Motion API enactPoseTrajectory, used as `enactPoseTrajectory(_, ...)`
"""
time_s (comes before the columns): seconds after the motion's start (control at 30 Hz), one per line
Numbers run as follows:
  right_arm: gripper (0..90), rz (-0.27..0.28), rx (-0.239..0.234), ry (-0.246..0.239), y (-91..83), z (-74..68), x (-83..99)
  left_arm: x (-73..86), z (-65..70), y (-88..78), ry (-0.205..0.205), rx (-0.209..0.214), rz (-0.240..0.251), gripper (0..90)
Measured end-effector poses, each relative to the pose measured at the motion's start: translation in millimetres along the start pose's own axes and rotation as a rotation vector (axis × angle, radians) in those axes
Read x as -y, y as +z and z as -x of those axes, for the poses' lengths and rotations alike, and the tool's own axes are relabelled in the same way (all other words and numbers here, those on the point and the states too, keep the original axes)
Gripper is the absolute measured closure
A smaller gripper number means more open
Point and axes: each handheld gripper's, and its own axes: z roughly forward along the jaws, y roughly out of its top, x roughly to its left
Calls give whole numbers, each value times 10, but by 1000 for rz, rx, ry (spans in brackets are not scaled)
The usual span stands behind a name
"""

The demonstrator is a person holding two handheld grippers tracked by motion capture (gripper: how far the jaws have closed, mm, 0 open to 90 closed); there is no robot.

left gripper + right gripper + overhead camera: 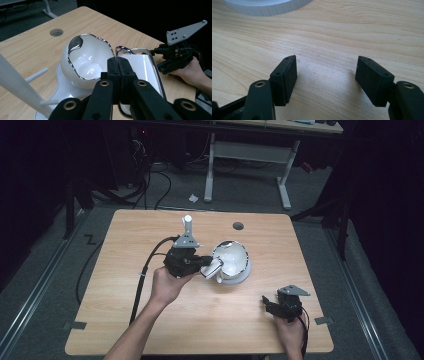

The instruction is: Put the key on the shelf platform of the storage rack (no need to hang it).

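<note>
Our left gripper [200,265] is clamped on the silver-edged rim of a white jug [140,67], which lies beside a white bowl [231,257] on a white base [240,276] at the middle of the table [150,320]. Our right gripper [325,75] rests near the table's right front corner with its jaws wide apart and nothing between them.

Left gripper [202,265], at frame centre in the high view, jaws closed together, held by the left hand [167,285]. Right gripper [327,75], lower right, jaws spread apart, held low by the right hand [290,330].
</note>
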Motion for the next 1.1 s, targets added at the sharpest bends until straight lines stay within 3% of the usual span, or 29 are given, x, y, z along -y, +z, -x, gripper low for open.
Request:
enactPoseTrajectory(0.5,340,0,0,-1,0,-1,0,-171,-20,164,13,-15,22,900)
enactPoseTrajectory(1.1,340,0,0,-2,0,-1,0,-253,-77,441,16,-47,-8,900)
